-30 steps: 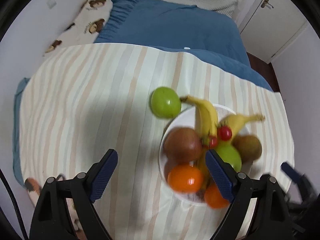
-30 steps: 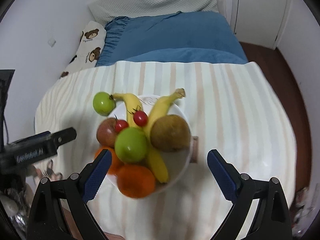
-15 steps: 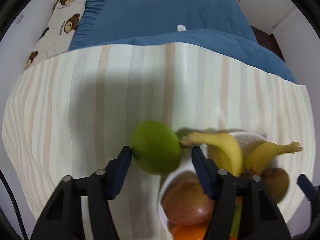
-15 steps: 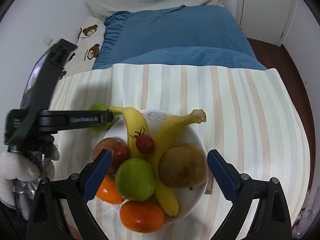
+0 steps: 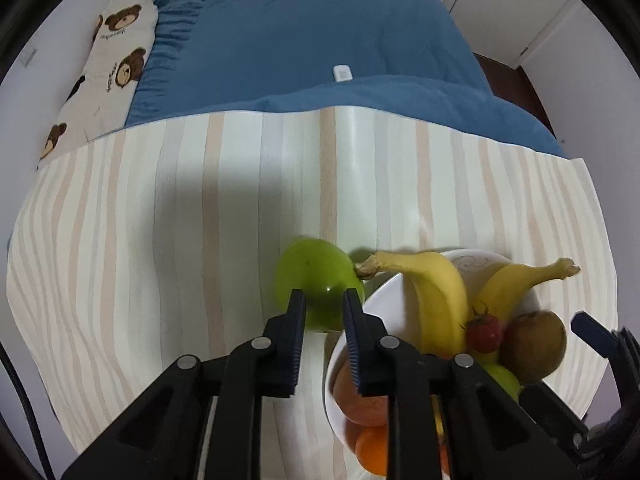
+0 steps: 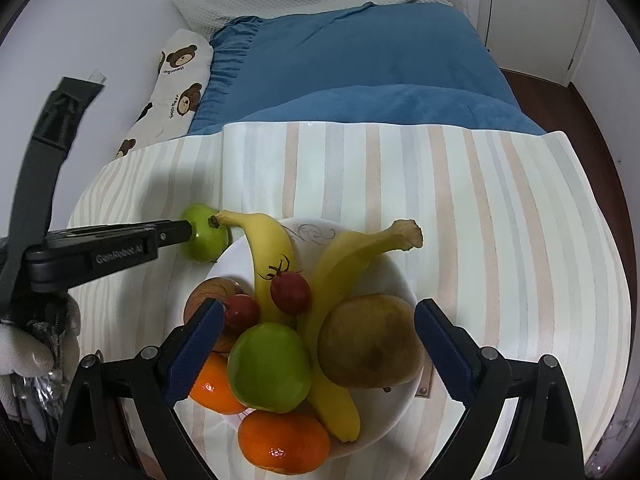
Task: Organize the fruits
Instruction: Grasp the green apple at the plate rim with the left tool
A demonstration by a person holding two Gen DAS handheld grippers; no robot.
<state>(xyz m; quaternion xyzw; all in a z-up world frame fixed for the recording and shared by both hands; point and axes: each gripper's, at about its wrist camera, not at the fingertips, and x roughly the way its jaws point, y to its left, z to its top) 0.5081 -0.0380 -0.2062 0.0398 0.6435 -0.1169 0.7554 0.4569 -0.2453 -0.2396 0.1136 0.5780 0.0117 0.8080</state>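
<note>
A green apple [image 5: 316,276] lies on the striped cloth just left of the white plate [image 5: 384,292]. My left gripper [image 5: 323,300] has its fingers narrowed against the apple's near side; the right wrist view shows the apple [image 6: 204,236] at its tip. The plate [image 6: 396,276] holds two bananas [image 6: 272,252], two cherry tomatoes [image 6: 291,292], another green apple [image 6: 270,366], a brown pear [image 6: 370,342], a red apple [image 6: 212,292] and two oranges [image 6: 284,440]. My right gripper [image 6: 316,354] is open and empty over the plate's near side.
The striped cloth [image 5: 160,220] covers the table. Behind it is a bed with a blue blanket [image 6: 352,76] and a bear-print pillow [image 6: 176,80]. A white door [image 6: 532,12] stands at the far right.
My left gripper moved forward to the loose green apple and narrowed its fingers onto it. The right gripper edged closer over the plate and stayed open.
</note>
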